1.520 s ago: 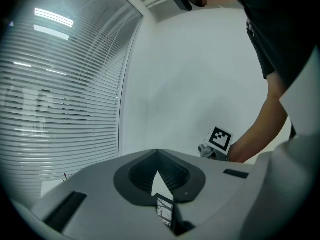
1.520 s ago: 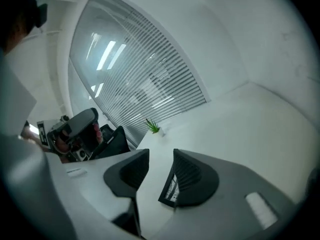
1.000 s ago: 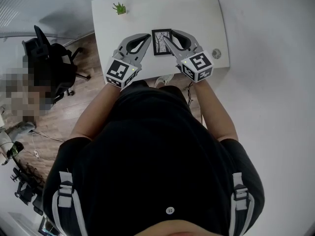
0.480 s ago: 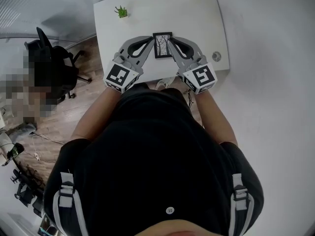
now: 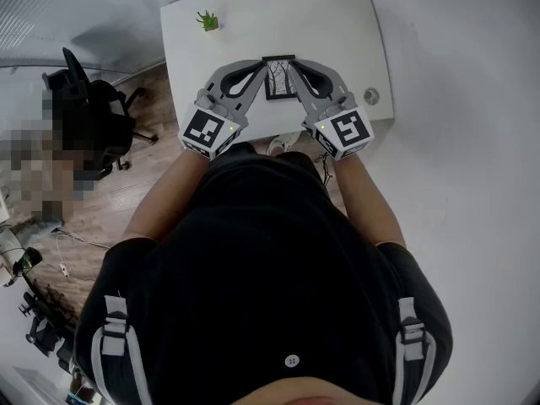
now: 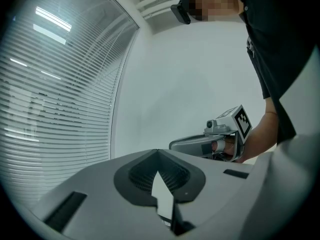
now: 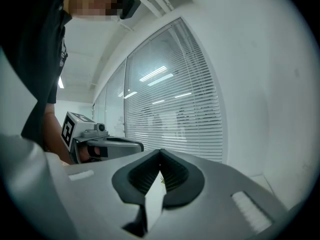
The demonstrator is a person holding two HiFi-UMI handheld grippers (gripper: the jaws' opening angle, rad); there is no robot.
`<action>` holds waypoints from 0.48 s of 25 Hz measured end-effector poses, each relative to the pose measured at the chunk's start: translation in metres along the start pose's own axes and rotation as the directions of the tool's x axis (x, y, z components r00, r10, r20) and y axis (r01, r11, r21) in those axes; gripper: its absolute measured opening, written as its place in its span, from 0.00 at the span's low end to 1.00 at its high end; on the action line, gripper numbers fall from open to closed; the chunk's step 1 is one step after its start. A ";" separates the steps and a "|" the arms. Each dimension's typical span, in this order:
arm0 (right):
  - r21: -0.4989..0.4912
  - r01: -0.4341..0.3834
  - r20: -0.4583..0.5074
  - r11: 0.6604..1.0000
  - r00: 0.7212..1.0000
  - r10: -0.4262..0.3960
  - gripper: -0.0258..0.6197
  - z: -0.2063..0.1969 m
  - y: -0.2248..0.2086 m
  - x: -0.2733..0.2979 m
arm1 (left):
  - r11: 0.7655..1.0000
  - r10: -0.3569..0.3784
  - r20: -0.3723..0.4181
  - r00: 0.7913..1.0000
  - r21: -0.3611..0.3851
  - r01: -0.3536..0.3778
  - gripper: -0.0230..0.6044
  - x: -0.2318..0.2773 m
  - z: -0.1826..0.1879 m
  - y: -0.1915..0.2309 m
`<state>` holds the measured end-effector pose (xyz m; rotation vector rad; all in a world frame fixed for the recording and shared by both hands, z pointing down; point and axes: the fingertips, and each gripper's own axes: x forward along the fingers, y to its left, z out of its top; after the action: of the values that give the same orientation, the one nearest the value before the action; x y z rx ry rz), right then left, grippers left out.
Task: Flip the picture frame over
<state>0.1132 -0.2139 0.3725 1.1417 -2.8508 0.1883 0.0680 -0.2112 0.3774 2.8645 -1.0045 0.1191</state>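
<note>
White table [image 5: 337, 24]; my left gripper [image 5: 262, 66] and right gripper [image 5: 295, 66] jaws clamp the picture frame [image 5: 279, 83] by its left and right edges, long axis near-far.

An office: black swivel chair [image 5: 89, 112], white desk [image 5: 337, 24], slatted window blinds [image 6: 50, 109].

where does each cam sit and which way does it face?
Head view: on the head, facing steeply down at the table; shows torso, forearms, left gripper, right gripper on the picture frame.
Left gripper view: on that gripper, along its shut jaws toward the right gripper; arm, shirt show.
Right gripper view: mirrored, jaws just closed on the frame, facing the left gripper, blinds; shirt shows.
Shared: gripper views see each other's gripper.
</note>
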 end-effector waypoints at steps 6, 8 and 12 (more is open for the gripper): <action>-0.004 0.006 -0.004 1.000 1.000 -0.006 0.05 0.002 -0.001 -0.001 | 1.000 -0.002 0.016 1.000 0.002 0.002 0.05 0.003 0.007 0.000; 0.000 0.007 -0.005 1.000 1.000 -0.007 0.05 0.002 -0.002 -0.001 | 1.000 -0.003 0.015 1.000 0.001 0.003 0.05 0.004 0.007 0.000; 0.010 0.009 -0.006 1.000 1.000 -0.008 0.05 0.002 -0.003 0.000 | 1.000 0.002 0.012 1.000 0.002 -0.002 0.05 0.003 0.005 0.003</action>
<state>0.1150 -0.2166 0.3703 1.1530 -2.8428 0.2047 0.0687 -0.2158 0.3733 2.8693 -1.0107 0.1035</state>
